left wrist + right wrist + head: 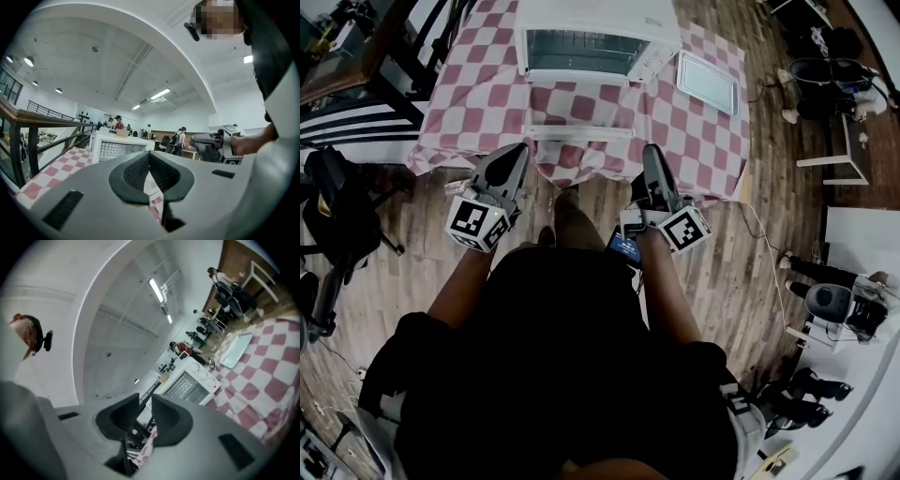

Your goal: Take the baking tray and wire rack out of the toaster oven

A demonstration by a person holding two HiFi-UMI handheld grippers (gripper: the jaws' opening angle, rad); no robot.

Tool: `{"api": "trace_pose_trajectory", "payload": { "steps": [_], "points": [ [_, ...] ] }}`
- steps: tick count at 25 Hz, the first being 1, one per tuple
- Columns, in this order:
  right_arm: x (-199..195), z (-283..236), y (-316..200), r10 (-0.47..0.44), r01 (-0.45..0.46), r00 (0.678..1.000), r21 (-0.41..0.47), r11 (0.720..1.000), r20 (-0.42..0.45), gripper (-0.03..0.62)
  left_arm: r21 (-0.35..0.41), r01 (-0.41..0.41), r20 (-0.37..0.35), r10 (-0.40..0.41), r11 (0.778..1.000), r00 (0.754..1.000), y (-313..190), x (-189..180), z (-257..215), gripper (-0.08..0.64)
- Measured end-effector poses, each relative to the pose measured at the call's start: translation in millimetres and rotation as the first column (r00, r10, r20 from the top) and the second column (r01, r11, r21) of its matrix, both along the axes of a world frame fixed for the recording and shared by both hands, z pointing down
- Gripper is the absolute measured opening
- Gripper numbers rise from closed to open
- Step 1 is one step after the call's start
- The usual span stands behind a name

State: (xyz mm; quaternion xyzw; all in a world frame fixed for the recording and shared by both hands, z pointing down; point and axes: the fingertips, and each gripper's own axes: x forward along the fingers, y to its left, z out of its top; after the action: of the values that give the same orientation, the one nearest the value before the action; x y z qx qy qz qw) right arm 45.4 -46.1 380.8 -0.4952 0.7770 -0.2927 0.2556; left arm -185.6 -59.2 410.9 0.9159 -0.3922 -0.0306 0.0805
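Note:
The white toaster oven (595, 42) stands at the back of a table with a red-and-white checked cloth (694, 141). A metal grid shows in its front (581, 52); a white bar (581, 134) lies on the cloth before it. Right of the oven lies a flat pale tray (708, 82), also in the right gripper view (234, 350). Both grippers hover level before the table's near edge, apart from the oven. My left gripper (517, 152) (149, 157) has its pads together, empty. My right gripper (652, 152) (145, 399) is rolled sideways, with a narrow gap between its pads and nothing in it.
A black office chair (337, 206) stands left of me on the wooden floor. Dark railings (28, 136) run along the table's left side. A white frame (834, 141), bags and a cable (759, 234) lie to the right. People stand far off behind the oven (178, 140).

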Motion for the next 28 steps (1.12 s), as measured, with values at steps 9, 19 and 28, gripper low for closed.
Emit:
{"api": "trace_pose_trajectory", "payload": {
  "steps": [9,19,28],
  "points": [
    [-5.1,58.8,-108.6,0.001,0.070,0.848,-0.114,0.991,0.530,0.081,-0.049,0.066,0.035,-0.064,0.997,0.997,-71.3,-15.7,20.8,-0.009],
    [-30.6,135.4,-251.6,0.030,0.124,0.812,-0.223,0.967,0.583,0.081,-0.167,0.149,0.063,-0.140,0.975,0.988,-156.3,-22.0,61.6,-0.009],
    [-62.6,189.6,-340.4,0.009,0.178,0.829,-0.279,0.944,0.560,0.083,-0.236,0.212,0.077,-0.200,0.948,0.977,-203.0,-34.7,92.5,-0.009]
  ]
}}
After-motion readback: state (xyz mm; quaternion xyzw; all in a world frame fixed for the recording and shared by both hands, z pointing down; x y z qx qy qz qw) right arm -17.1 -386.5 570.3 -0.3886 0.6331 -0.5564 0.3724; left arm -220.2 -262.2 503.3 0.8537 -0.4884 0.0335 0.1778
